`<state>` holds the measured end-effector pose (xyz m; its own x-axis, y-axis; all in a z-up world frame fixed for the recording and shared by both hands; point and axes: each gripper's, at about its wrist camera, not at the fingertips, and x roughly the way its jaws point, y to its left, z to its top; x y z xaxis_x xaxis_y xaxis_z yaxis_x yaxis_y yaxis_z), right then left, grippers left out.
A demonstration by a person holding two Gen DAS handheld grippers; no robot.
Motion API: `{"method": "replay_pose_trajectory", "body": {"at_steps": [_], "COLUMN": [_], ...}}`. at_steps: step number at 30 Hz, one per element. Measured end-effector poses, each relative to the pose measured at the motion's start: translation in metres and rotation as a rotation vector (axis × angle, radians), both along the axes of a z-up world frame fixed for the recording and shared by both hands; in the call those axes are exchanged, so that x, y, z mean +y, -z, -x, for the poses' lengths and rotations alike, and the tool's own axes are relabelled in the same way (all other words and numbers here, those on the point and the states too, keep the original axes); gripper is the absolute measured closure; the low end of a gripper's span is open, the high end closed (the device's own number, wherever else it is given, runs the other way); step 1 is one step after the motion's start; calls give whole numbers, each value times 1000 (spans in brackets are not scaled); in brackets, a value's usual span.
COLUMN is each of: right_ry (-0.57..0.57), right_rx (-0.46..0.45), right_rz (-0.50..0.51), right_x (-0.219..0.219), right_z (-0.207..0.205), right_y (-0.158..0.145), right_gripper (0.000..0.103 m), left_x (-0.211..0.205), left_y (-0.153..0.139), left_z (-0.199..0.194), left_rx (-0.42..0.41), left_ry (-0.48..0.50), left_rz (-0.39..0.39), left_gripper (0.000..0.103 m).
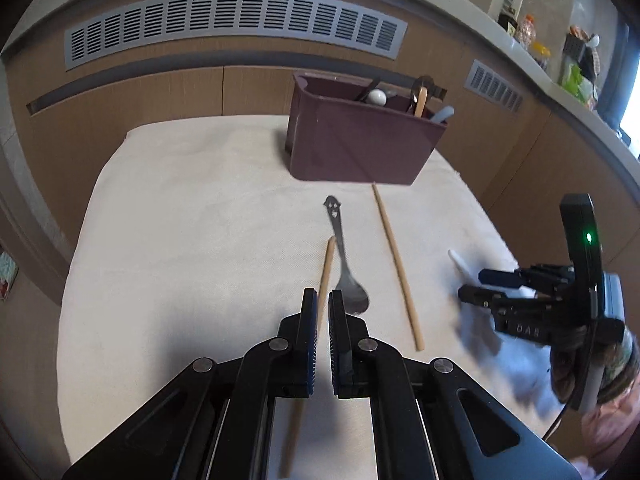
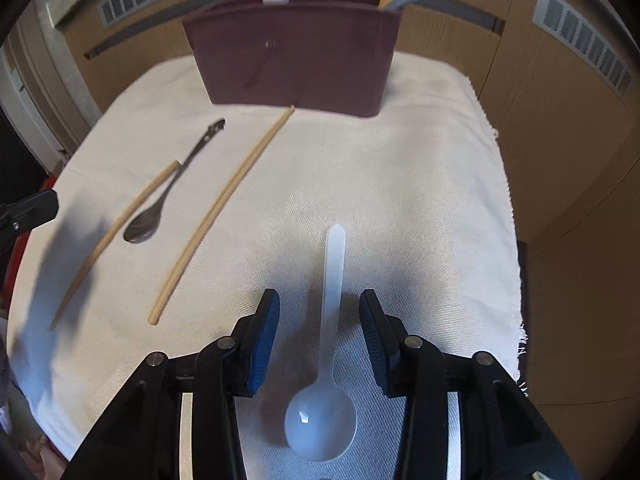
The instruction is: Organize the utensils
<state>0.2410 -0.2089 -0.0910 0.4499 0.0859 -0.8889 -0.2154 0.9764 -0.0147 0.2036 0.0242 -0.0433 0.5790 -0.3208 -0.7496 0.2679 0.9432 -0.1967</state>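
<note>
Where wood walls w/ vents (image 1: pixel 236 26) stand behind, a white cloth (image 1: pixel 192 216) covers the table. Brown bin (image 1: pixel 360 144) holds utensils. Left hand-held gripper (image 1: pixel 323 300) — clamped on a chopstick (image 1: pixel 327 268). Right hand-held gripper (image 2: pixel 319 312) — apart, around a white spoon (image 2: pixel 332 300).

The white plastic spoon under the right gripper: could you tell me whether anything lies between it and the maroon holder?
Nothing visible does. The white plastic spoon lies between the right gripper's open jaws, and only bare cloth stretches to the maroon holder.
</note>
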Motion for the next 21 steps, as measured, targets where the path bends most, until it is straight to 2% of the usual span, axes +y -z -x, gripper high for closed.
{"method": "replay_pose_trajectory", "body": {"at_steps": [1, 3, 5, 8, 11, 15, 16, 18, 21], "right_ry": [-14, -53, -57, -53, -44, -38, -38, -35, -32], "right_rx": [-7, -11, -19, -44, -86, -122, -126, -142, -154], "right_rz": [12, 20, 30, -8, -64, -107, -115, -125, -145], "right_x": [2, 8, 10, 4, -5, -12, -14, -17, -19], "right_z": [2, 7, 11, 18, 28, 39, 41, 46, 48], "right_y": [0, 0, -2, -12, -27, -36, -37, -37, -36], "right_gripper": [84, 95, 95, 95, 95, 95, 95, 95, 95], "left_x": [-4, -3, -3, -8, -17, -33, -38, -46, -60], "left_y": [4, 8, 13, 20, 25, 36, 39, 43, 44], "left_z": [0, 2, 3, 1, -5, -23, -28, -35, -46], "left_rx": [8, 23, 55, 99, 149, 231, 251, 290, 313], "left_ry": [10, 20, 32, 65, 107, 158, 172, 195, 215], "left_rz": [-13, -29, -28, -60, -124, -249, -273, -308, -370], "left_gripper": [97, 96, 96, 95, 94, 94, 93, 83, 81]}}
